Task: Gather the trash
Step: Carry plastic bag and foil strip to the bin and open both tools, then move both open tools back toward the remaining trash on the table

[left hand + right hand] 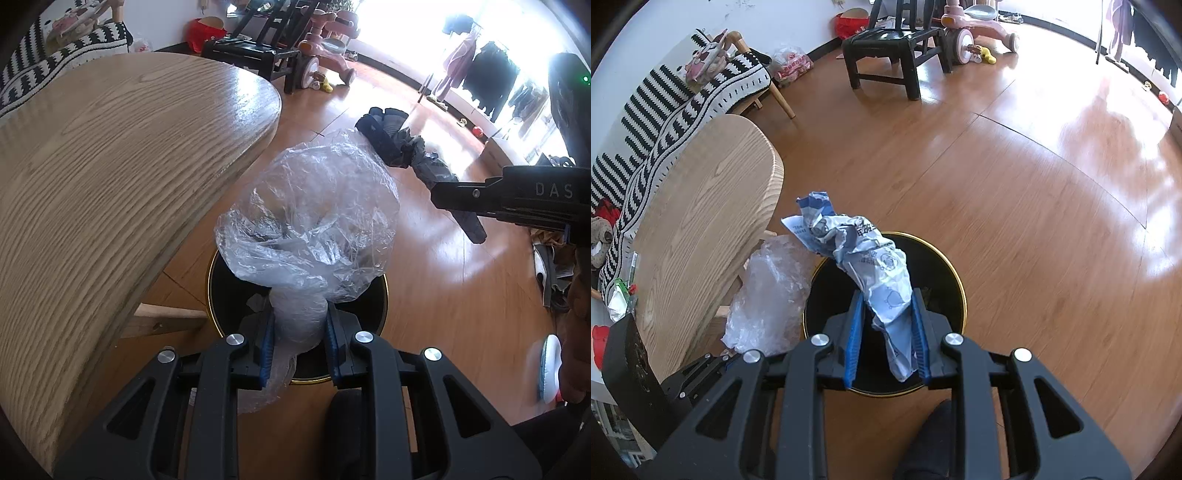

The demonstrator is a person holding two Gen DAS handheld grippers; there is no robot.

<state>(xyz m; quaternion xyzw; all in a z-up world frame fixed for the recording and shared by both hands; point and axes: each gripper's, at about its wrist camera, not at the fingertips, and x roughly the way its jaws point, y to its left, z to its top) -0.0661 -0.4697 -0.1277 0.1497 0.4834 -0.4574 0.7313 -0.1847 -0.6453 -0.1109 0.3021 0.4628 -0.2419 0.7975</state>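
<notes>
In the left wrist view my left gripper (299,314) is shut on the twisted neck of a crumpled clear plastic bag (310,221), which hangs over a black trash bin with a gold rim (384,306) on the floor. In the right wrist view my right gripper (886,306) is shut on a crumpled blue-and-white paper wrapper (871,258) above the same bin (945,254). The plastic bag (768,295) shows just left of the bin there. The right gripper (443,194) enters the left wrist view from the right, its wrapper (417,155) looking dark against the light.
A round-edged wooden table (129,166) stands close on the left, its edge beside the bin (701,221). Farther back are a black chair (886,44), a pink tricycle (975,26) and a striped blanket (665,107). Bare wooden floor (1034,184) spreads to the right.
</notes>
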